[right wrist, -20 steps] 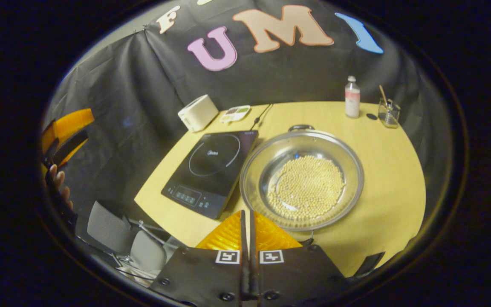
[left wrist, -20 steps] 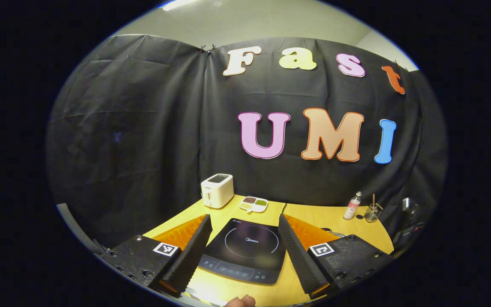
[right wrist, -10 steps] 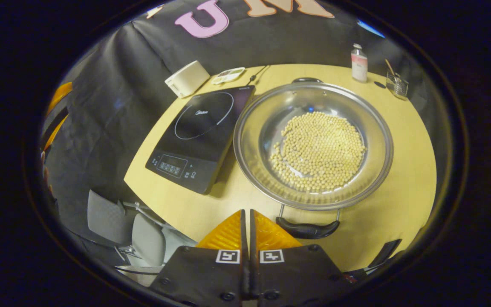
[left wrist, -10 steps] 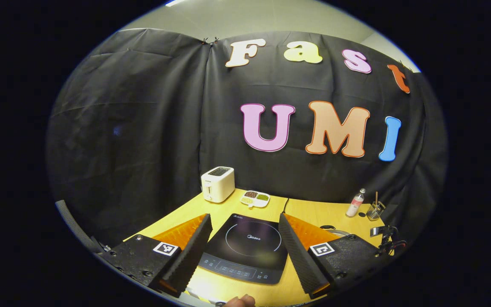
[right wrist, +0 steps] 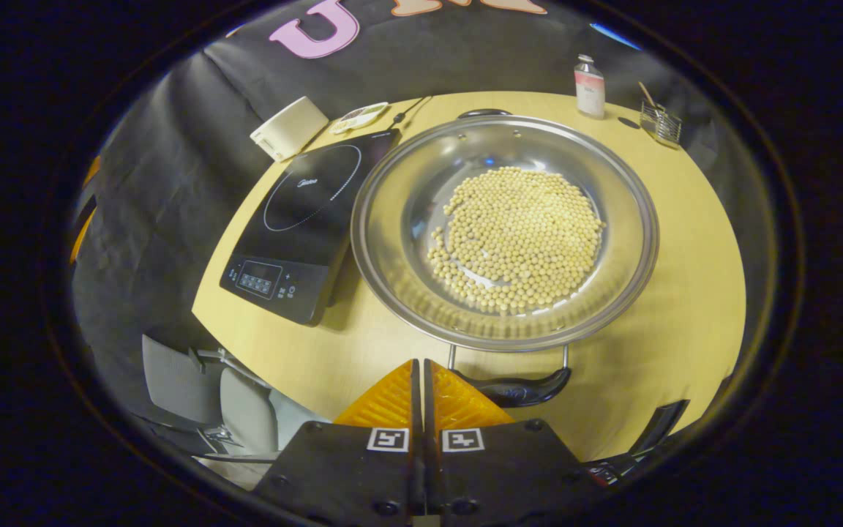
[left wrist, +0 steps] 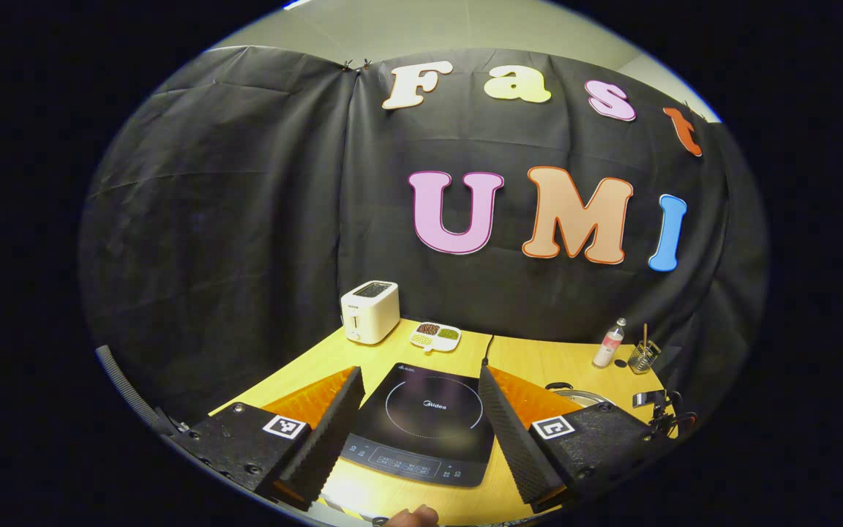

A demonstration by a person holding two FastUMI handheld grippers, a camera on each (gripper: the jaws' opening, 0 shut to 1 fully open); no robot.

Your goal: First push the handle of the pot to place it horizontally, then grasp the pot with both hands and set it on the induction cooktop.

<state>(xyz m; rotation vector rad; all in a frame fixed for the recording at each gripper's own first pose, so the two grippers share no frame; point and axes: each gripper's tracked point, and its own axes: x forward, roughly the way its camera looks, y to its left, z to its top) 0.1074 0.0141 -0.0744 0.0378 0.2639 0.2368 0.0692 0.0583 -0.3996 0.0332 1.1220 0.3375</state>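
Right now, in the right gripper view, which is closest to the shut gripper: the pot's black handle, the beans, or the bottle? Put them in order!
1. Black handle, just beside the right gripper.
2. Beans, in the pot's middle.
3. Bottle, at the table's far edge.

Pot of beans on table, just right of cooktop.

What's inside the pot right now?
The pot holds a loose layer of pale round beans over its middle, with bare steel around them. The bottom under the beans is covered.
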